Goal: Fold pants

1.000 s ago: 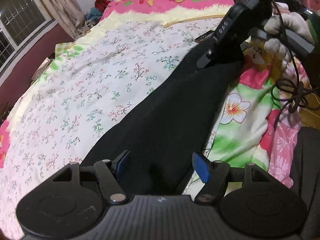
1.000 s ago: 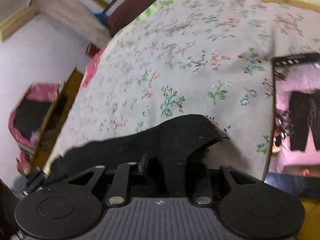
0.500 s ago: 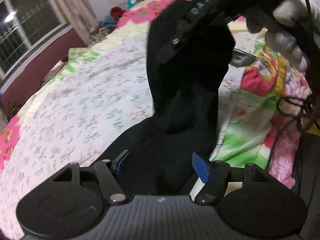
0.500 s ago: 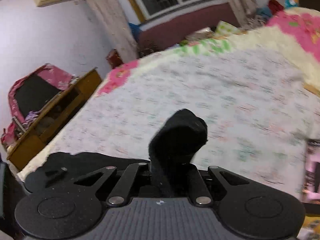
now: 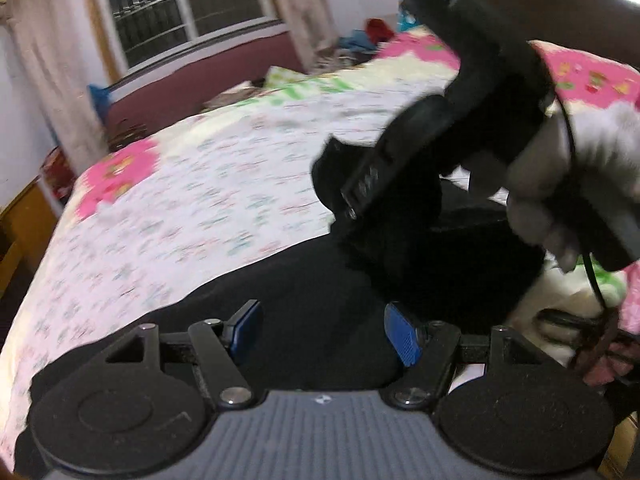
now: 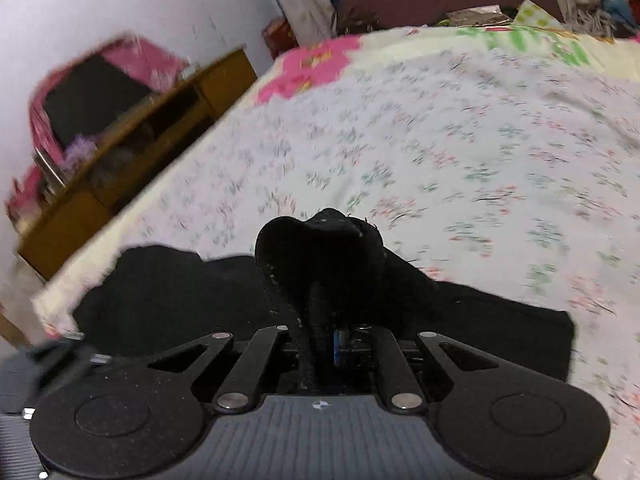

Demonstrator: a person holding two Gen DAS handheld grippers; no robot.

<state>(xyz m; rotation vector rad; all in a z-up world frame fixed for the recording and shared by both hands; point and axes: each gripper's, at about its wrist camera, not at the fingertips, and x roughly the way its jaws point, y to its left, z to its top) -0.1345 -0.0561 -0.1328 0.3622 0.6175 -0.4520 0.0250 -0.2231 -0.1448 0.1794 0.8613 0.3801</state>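
Floral cotton covered the bed [image 6: 460, 152], a pale sheet printed with small sprigs and bordered by pink and yellow patches, and it filled most of both views. Black pants [image 5: 320, 300] were spread along the near side of that sheet, their dark cloth running under and between the blue pads of the left gripper [image 5: 323, 330]. The left jaws were seen standing well apart, with the fabric lying loose in the gap and neither pad [image 5: 402, 338] pressed against it.

A bunched end of the pants [image 6: 320, 248] was raised above the flat part of the garment and was clamped in the right gripper [image 6: 326, 340], whose jaws were drawn together on a narrow stem of cloth; the fold billowed out just beyond the fingertips. In the left wrist view the right gripper [image 5: 384, 176] was seen from outside, held in a light-gloved hand [image 5: 560, 184] above the spread cloth, with black fabric hanging from it.

Beyond the garment's far edge a broad stretch of bare sheet lay open toward the window [image 5: 188, 12] and curtains [image 5: 48, 60]. At the left edge of the bed a wooden cabinet [image 6: 132, 140] stood close by, with a dark screen draped in pink [image 6: 92, 96] on it. A black cable [image 5: 592, 280] dangled from the right gripper's handle near the bed's right edge.
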